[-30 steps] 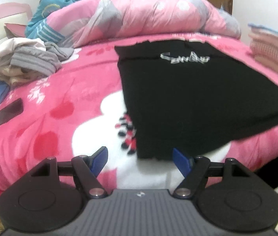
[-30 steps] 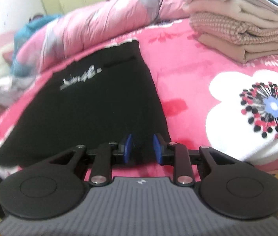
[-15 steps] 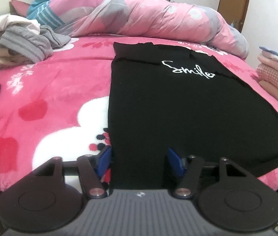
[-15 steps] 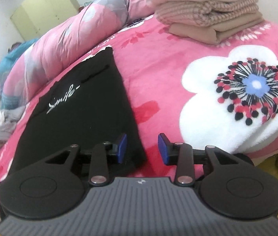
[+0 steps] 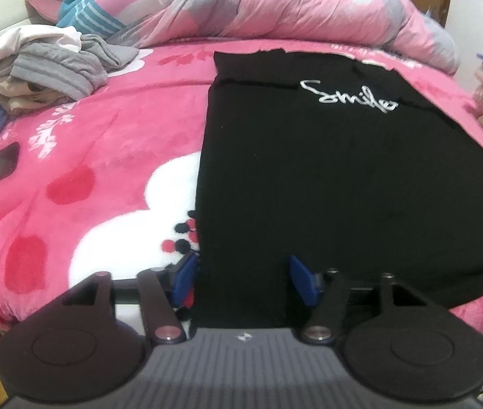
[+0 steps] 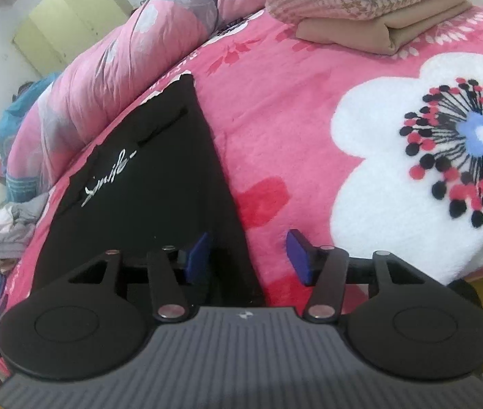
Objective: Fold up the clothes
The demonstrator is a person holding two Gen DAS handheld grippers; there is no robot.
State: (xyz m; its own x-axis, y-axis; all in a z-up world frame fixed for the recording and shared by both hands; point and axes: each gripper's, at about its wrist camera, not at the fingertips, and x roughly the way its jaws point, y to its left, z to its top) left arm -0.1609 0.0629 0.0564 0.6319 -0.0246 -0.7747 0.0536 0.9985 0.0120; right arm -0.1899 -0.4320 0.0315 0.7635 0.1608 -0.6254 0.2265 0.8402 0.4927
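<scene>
Where the black garment (image 5: 326, 177) lies flat on the bed, white script across its far part reads "Smile" (image 5: 347, 97); no other writing can be read. It rests on a pink fleece blanket (image 5: 105, 143) printed with big white flowers with red and black dotted centres, one with a blue heart (image 6: 480, 134). A rolled pink and grey quilt (image 5: 275, 3) runs along the far side of the bed. Loose grey and white clothes (image 5: 47, 64) are heaped at the left, and a stack of folded beige and checked cloth (image 6: 371, 3) sits at the right. Pale yellow-green cupboard doors (image 6: 54, 30) and white walls stand behind.

The left gripper (image 5: 241, 279) points down at the near left corner of the garment; its jaws are apart and opening, the garment's edge lying between the blue pads without being pressed. The right gripper (image 6: 248, 255) is at the near right corner, its jaws also apart and opening, with the garment's edge between them, unclamped.
</scene>
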